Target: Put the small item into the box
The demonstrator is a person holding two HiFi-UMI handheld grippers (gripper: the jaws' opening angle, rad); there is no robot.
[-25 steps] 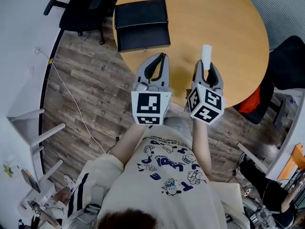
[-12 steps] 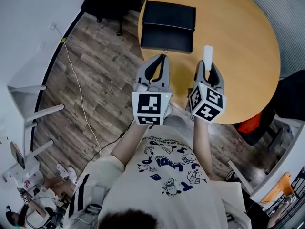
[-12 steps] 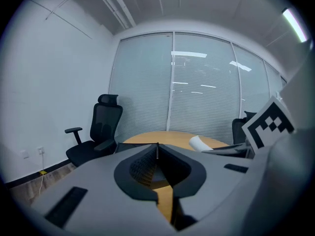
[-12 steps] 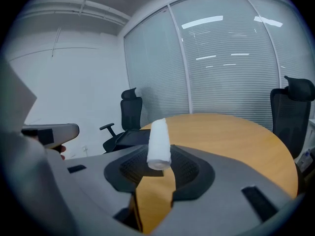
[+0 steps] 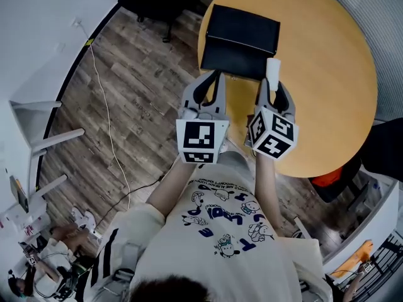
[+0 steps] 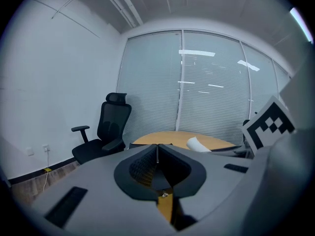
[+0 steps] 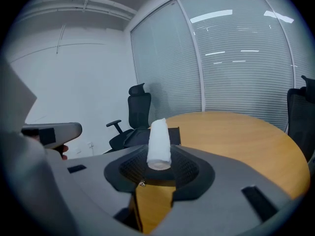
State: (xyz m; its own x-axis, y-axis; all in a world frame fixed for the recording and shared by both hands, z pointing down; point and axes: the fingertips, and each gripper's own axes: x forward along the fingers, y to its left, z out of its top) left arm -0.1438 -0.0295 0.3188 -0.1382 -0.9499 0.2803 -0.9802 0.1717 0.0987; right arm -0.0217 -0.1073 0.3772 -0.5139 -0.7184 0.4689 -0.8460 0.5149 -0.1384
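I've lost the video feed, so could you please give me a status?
Left hand-held gripper shut, empty. Right hand-held gripper shut on white roll. Black box ahead on table. Nothing in between.

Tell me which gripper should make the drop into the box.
Right. The right gripper holds the white roll and points at the box just ahead; the left gripper is shut and empty.

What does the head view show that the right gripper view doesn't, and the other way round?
Head view only: the person's printed shirt and a white cable on the floor. Right gripper view only: window blinds and the ceiling. Both: the white roll gripped by the right gripper, the round table, the black box.
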